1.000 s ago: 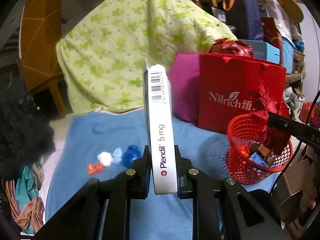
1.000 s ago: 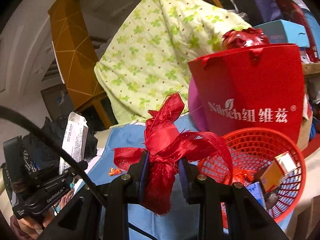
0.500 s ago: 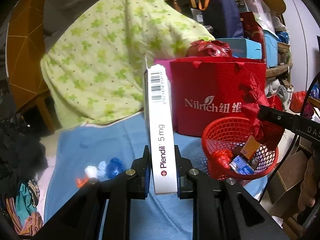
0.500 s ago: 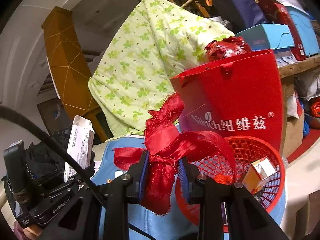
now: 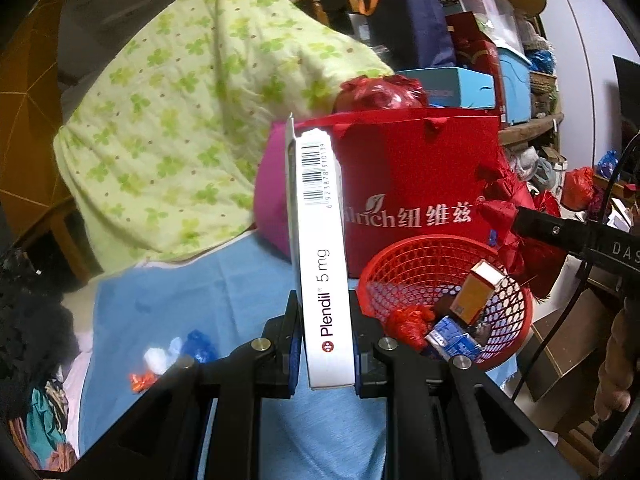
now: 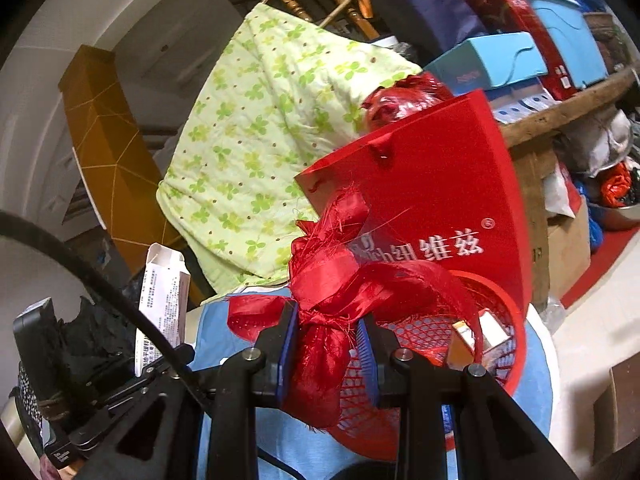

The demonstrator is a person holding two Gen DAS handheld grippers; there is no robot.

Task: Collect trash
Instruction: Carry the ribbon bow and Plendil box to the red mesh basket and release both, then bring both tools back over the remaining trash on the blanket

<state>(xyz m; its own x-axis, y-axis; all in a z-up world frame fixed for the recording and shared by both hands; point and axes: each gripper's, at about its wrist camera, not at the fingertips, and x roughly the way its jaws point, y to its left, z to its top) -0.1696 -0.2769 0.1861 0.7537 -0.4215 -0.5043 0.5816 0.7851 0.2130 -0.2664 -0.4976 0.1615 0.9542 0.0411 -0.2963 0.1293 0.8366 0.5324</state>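
- Between the two fingers of the left gripper (image 5: 325, 354) stands a white medicine box (image 5: 322, 256), clenched upright by its lower end, its narrow side with "Plendil 5 mg" and a barcode facing the camera.
- Just right of that box, on the blue cloth (image 5: 168, 292), sits the red mesh basket (image 5: 516, 320), holding an orange carton (image 5: 478, 292), a small blue packet (image 5: 452, 338) and a crumpled red wrapper (image 5: 408, 320).
- Behind the basket a red paper bag (image 5: 420, 168) with white lettering stands upright, a pink cushion (image 5: 272, 200) beside it and a green-flowered quilt (image 5: 192, 120) further left.
- On the cloth well left of the basket lie small scraps: a blue wrapper (image 5: 196, 346), a white one (image 5: 156, 358) and an orange one (image 5: 142, 380).
- Over the basket's near rim (image 6: 516, 344), the right gripper (image 6: 326, 354) grasps a knotted bundle of red ribbon (image 6: 332, 292), its frayed loops spreading above the fingers and its tail hanging below them.
- From the right wrist view, the box appears at the far left, held up by the other tool.
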